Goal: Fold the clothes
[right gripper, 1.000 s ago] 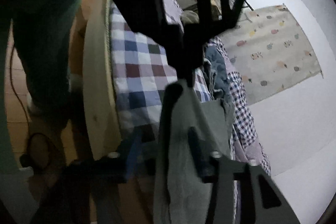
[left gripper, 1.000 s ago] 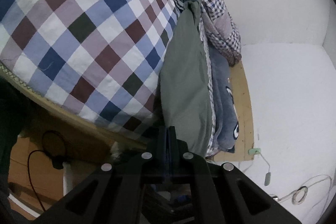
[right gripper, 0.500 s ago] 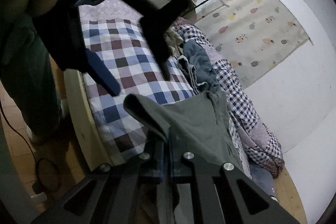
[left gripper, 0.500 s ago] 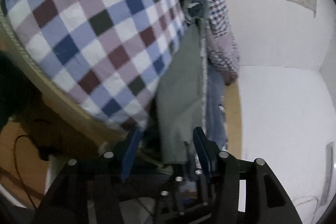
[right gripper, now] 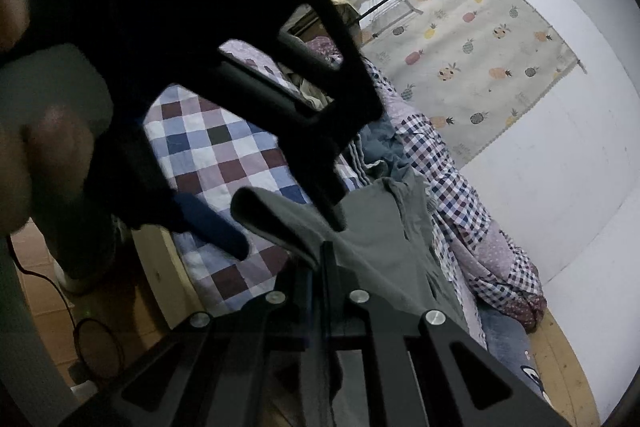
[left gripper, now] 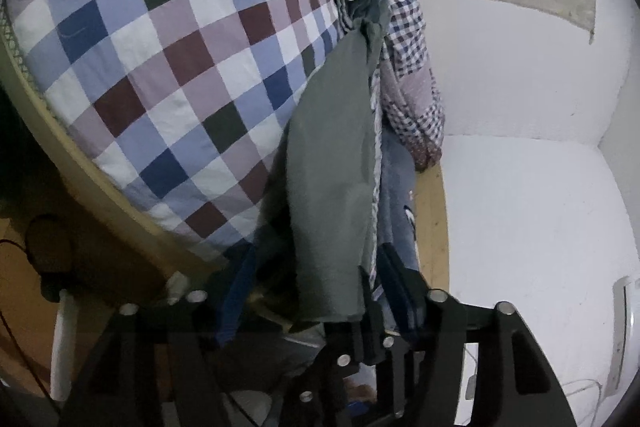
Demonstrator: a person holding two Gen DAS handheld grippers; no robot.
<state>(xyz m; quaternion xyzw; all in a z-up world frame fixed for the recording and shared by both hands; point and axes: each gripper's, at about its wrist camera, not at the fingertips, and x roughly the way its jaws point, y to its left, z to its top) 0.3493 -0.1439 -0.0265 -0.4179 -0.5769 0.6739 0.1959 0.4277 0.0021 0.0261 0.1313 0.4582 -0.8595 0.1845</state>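
Right wrist: garment (right gripper: 372,227) between closed jaws.

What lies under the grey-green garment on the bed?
The grey-green garment drapes over the checked patchwork quilt and a small-check cloth's edge; anything else beneath is hidden.

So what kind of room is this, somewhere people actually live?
Most likely a home bedroom. A bed with a checked cover fills the view, loose clothes lie heaped along its far side, and a pineapple-print cloth hangs on the white wall.
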